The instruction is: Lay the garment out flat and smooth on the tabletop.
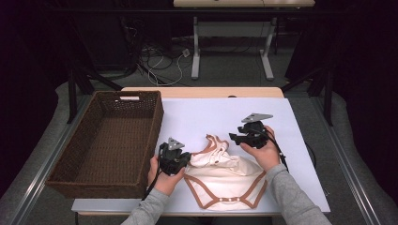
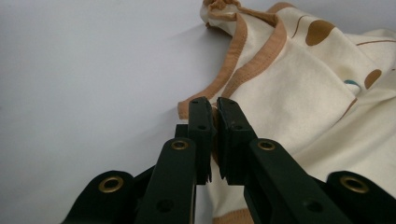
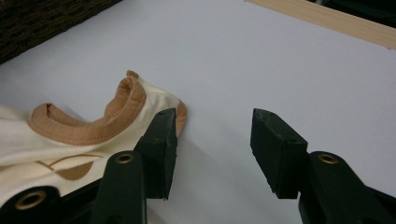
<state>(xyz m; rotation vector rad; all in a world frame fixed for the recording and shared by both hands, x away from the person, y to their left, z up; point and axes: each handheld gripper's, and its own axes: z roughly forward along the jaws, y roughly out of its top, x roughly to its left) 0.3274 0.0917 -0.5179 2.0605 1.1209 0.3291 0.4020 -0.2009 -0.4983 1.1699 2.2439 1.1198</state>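
The left gripper (image 1: 177,158) has its jaws pressed almost together on the tan-trimmed edge of the cream baby bodysuit (image 1: 225,176), at the garment's left side; in the left gripper view (image 2: 212,116) the brown binding is pinched between the two black pads. The right gripper (image 1: 241,137) hangs at the far right of the garment with its jaws about half apart. In the right gripper view (image 3: 212,140) one pad sits just beside the bodysuit's (image 3: 84,126) rolled tan edge, and nothing lies between the pads but bare surface.

The bodysuit (image 2: 299,93) lies crumpled in the near middle of the white surface (image 1: 211,112), its snap end toward the near edge and its bunched end toward the far side. A dark wicker basket (image 1: 84,159) stands at the left, just beside the garment. Beyond the surface, a grey floor carries loose cables (image 1: 162,61) and the white legs of another table (image 1: 232,44), with dark curtains on both sides.
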